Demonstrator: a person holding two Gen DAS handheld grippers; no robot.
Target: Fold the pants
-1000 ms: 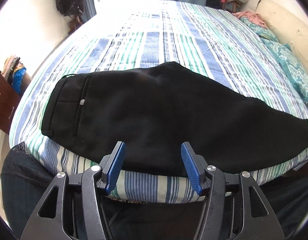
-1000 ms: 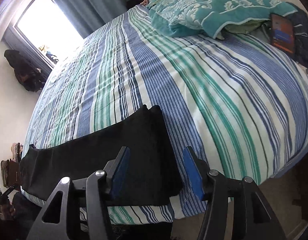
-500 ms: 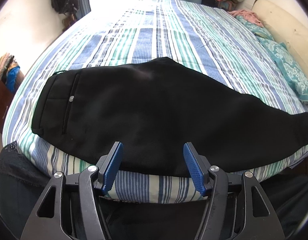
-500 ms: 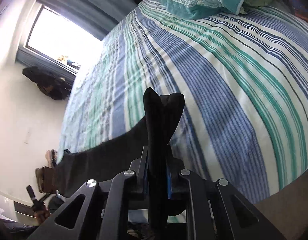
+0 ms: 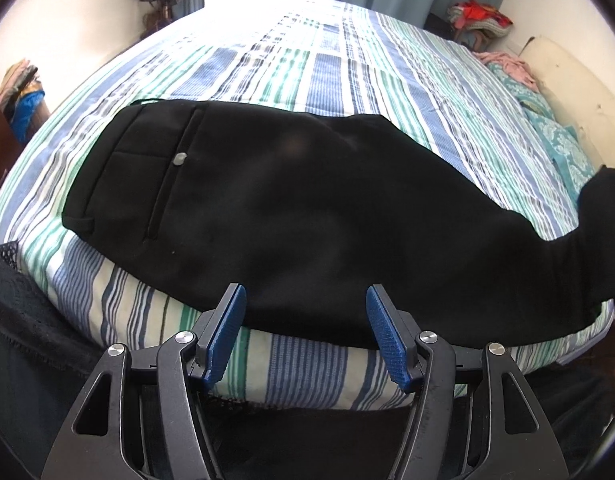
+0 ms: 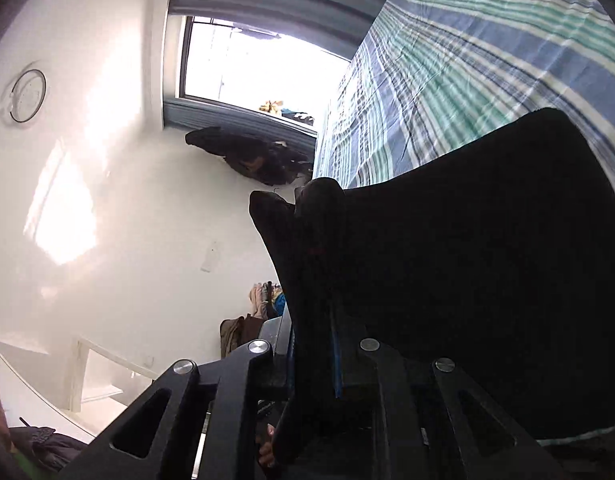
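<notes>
Black pants (image 5: 291,216) lie folded lengthwise across the near edge of a striped bed (image 5: 319,68), waistband and back pocket at the left, legs running right. My left gripper (image 5: 305,328) is open and empty, hovering at the pants' near edge by the thigh. My right gripper (image 6: 313,344) is shut on the pants' leg hem (image 6: 307,248) and holds it lifted off the bed, tilted toward the left; the raised hem also shows at the right edge of the left wrist view (image 5: 599,208).
Teal pillows (image 5: 563,148) and a cream headboard (image 5: 567,80) lie at the right of the bed. A window with curtains (image 6: 263,56) is at the far side. Clothes and bags (image 6: 251,156) hang on the left wall. A person's dark-clothed body (image 5: 23,340) stands at the bed's near edge.
My right gripper closed on the leg hem, then lifted it and swung it up and leftward. My left gripper stayed open and shifted slightly right along the pants' edge.
</notes>
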